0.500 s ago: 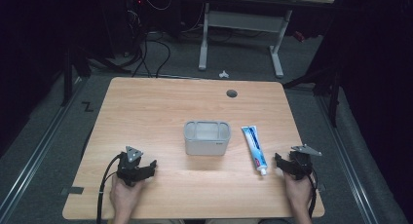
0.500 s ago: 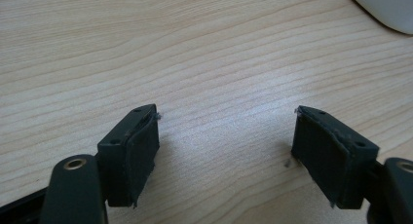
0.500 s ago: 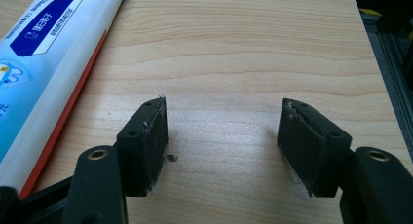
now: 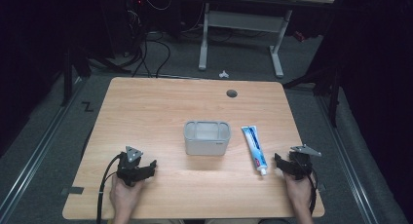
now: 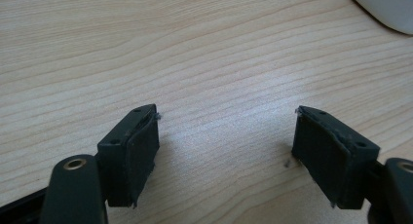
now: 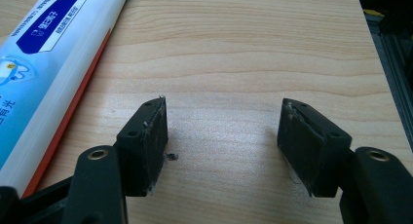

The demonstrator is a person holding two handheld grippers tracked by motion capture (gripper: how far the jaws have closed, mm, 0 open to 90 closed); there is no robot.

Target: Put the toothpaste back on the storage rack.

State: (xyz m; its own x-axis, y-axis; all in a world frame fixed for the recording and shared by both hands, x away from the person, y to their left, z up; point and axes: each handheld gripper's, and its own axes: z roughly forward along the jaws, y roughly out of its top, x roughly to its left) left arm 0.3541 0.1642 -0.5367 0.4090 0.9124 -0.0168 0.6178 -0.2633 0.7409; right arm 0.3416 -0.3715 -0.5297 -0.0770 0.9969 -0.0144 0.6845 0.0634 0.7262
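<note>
A: What do we have at the middle of the bench [image 4: 160,107]?

B: We see a grey tub [image 4: 206,137], rectangular with rounded corners, standing upright and open at the top. We cannot tell whether anything lies inside. Just right of it, apart from it, lies a tube [image 4: 254,148] of toothpaste, white and blue, flat on the wood with its cap [image 4: 262,171] toward the near edge.

A: And the left hand-held gripper [image 4: 147,168]?

B: We find it near the left front of the bench, held in the left hand [image 4: 124,195], well apart from the tub. In its own view the left hand-held gripper [image 5: 226,146] has its jaws spread wide with only bare wood between them; it grips nothing. A pale corner of the tub [image 5: 384,7] shows at the far right of that view.

A: The right one?

B: The right hand-held gripper [image 4: 282,161] sits near the right front, held in the right hand [image 4: 298,191], close beside the capped end of the tube but not touching it. In its view the right hand-held gripper [image 6: 221,136] also stands wide open and empty, with the tube [image 6: 44,63] lying along its left side, outside the jaws.

A: Anything farther out?

B: Near the bench's far edge we see a round cable hole [image 4: 232,93]. Beyond it, on the dark floor [image 4: 185,63], stands another table's white frame [image 4: 241,24], with cables [image 4: 151,53] trailing to its left.
</note>
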